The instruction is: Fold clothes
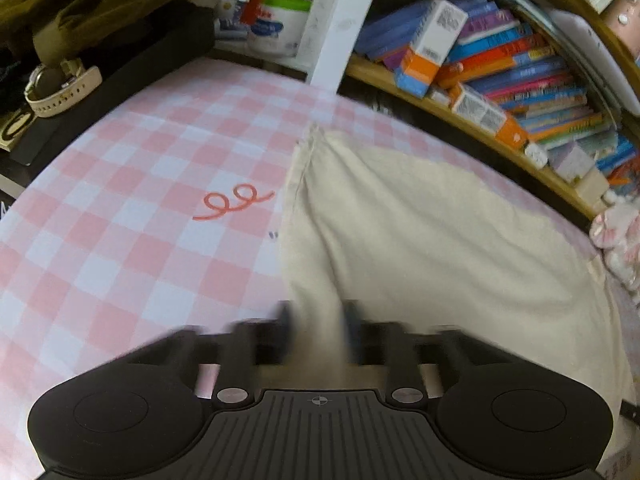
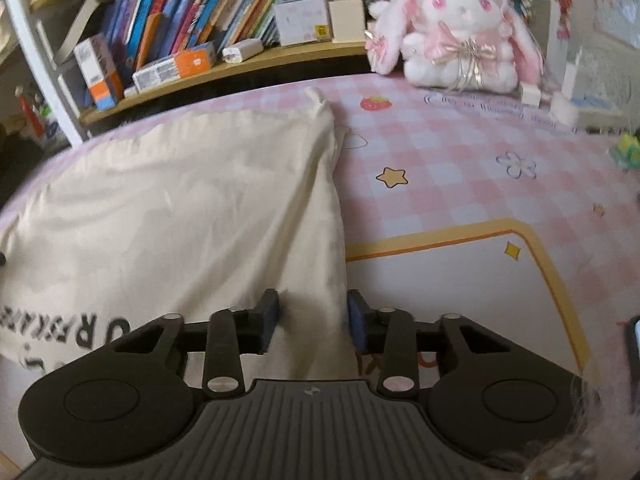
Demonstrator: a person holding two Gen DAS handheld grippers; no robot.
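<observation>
Left wrist view: the black left gripper (image 1: 316,320) points down at a cream cotton garment (image 1: 420,232) spread on a pink-and-white checked tablecloth (image 1: 120,208). Its jaws are blurred, standing narrowly apart with the garment's near left edge bunched between them; whether the pads actually pinch the cloth cannot be told through the blur. The garment fills the right half of the view, its seamed left edge running away toward the far side. A red squiggle print (image 1: 234,204) lies on the tablecloth just left of that edge. At the far left sits a white-strapped wristwatch (image 1: 60,88) on a dark surface. A wooden shelf of colourful books (image 1: 520,76) curves along the far right.

Right wrist view: the black right gripper (image 2: 314,316), with blue pads (image 2: 356,320), is partly open around the garment's near right edge; the fabric passes between the jaws and meets the right pad, while a gap shows beside the left pad. Dark printed lettering (image 2: 64,328) marks the garment at the near left. A white-and-pink plush rabbit (image 2: 452,36) sits at the far right of the tablecloth, well apart from the garment.
</observation>
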